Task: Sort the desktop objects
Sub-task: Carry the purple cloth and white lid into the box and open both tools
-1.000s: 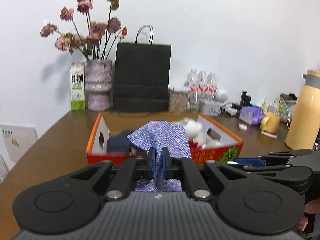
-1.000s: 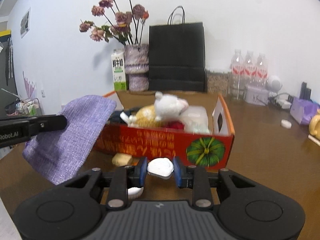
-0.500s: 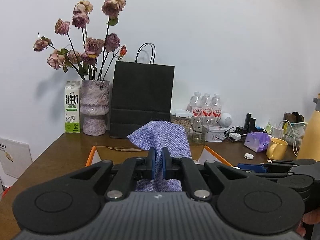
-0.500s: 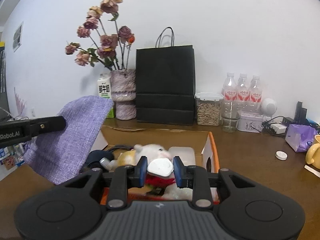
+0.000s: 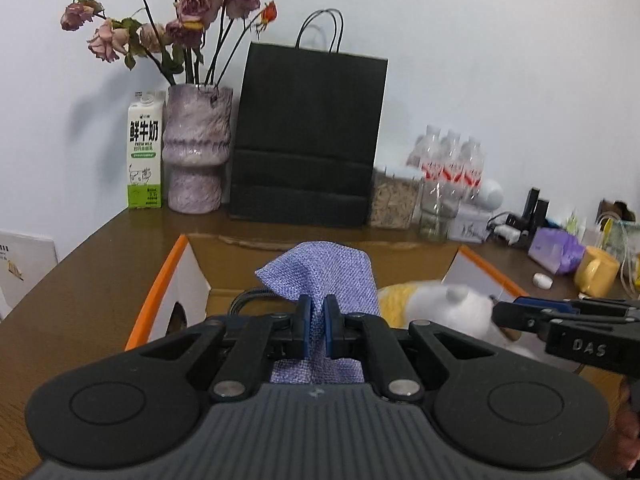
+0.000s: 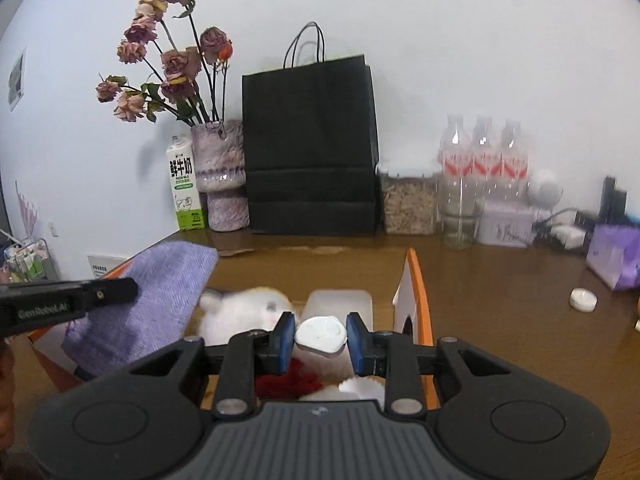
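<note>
Across the lower middle of both views sits the orange-edged cardboard box [image 5: 160, 288] on the brown tabletop [image 5: 100, 264], a white plush toy [image 6: 240, 312] lying inside. Only the right wrist view shows a translucent container [image 6: 340, 304] beside the toy. Left tongs [image 5: 314, 326], tilted gently downward over the box, pinch a purple woven cloth [image 5: 324, 268]. Right tongs [image 6: 320, 338], angled alike, clamp a small white object [image 6: 320, 336]; its nature is hard to make out. Motion blurs the toy.
</note>
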Tool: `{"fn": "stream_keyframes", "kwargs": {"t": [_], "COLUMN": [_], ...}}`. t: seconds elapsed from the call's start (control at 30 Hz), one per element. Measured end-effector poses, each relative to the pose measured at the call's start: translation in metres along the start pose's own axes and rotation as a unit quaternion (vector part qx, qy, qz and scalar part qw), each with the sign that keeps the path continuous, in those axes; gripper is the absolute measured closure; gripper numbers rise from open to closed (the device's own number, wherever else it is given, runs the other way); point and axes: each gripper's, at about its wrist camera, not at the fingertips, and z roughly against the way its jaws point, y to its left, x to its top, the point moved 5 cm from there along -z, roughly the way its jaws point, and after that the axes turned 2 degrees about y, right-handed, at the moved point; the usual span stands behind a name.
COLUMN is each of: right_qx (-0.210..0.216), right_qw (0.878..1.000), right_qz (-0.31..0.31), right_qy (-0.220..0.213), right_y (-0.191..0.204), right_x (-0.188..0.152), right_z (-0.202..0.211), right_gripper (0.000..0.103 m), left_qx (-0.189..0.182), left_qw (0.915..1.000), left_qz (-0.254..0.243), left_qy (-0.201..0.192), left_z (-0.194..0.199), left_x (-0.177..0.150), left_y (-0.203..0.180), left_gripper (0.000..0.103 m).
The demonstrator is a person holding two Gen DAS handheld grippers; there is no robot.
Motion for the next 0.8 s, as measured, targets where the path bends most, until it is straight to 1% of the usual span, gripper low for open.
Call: {"fn": "stream_keyframes", "kwargs": {"t": [0.17, 0.33, 0.43, 0.47, 0.5, 0.53, 0.57, 0.6, 0.63, 0.67, 0.77, 0.8], "right_qx": [-0.003, -0.004, -0.004, -0.004, -0.004, -0.005, -0.008, -0.009, -0.01, -0.012, -0.021, -0.022], "right_qw": [1.0, 1.0, 1.0, 1.0, 1.0, 1.0, 1.0, 1.0, 0.999, 0.999, 0.999, 0.999], "right_qz": [-0.006, 0.002, 0.002, 0.002, 0.001, 0.0, -0.002, -0.002, -0.001, -0.002, -0.003, -0.004], "right_qy": [0.006, -0.004, -0.008, -0.01, -0.012, -0.015, -0.019, -0.024, -0.031, -0.034, -0.028, -0.026], "right_y": [-0.002, 0.003, 0.004, 0.004, 0.004, 0.004, 0.004, 0.004, 0.005, 0.005, 0.003, 0.004], "right_x": [-0.008, -0.009, -0.009, -0.009, -0.009, -0.009, -0.008, -0.008, -0.007, -0.007, -0.008, -0.009], "right_z": [-0.003, 0.0, 0.002, 0.003, 0.005, 0.006, 0.008, 0.009, 0.011, 0.012, 0.01, 0.01], "right_gripper": [0.077, 0.077, 0.076, 0.073, 0.06, 0.05, 0.026, 0.011, 0.009, 0.007, 0.0, 0.0], "left_qx": [0.01, 0.013, 0.02, 0.026, 0.03, 0.035, 0.04, 0.042, 0.044, 0.046, 0.058, 0.06], "left_qw": [0.9999, 0.9998, 0.9995, 0.9993, 0.9991, 0.9988, 0.9984, 0.998, 0.9976, 0.9972, 0.9961, 0.996], "left_qz": [-0.008, -0.013, -0.023, -0.027, -0.03, -0.033, -0.035, -0.037, -0.039, -0.043, -0.052, -0.055], "left_qy": [0.001, 0.005, 0.005, 0.002, -0.004, -0.009, -0.017, -0.027, -0.036, -0.041, -0.04, -0.036], "left_z": [-0.001, -0.003, -0.003, -0.002, 0.0, 0.002, 0.004, 0.007, 0.01, 0.011, 0.012, 0.011], "left_x": [-0.004, -0.006, -0.008, -0.008, -0.008, -0.008, -0.007, -0.006, -0.006, -0.005, -0.007, -0.008], "left_y": [0.001, -0.001, -0.003, -0.003, -0.004, -0.005, -0.006, -0.006, -0.007, -0.009, -0.012, -0.013], "left_gripper": [0.096, 0.095, 0.088, 0.074, 0.05, 0.036, 0.019, 0.01, 0.003, 0.0, 0.0, 0.0]}}
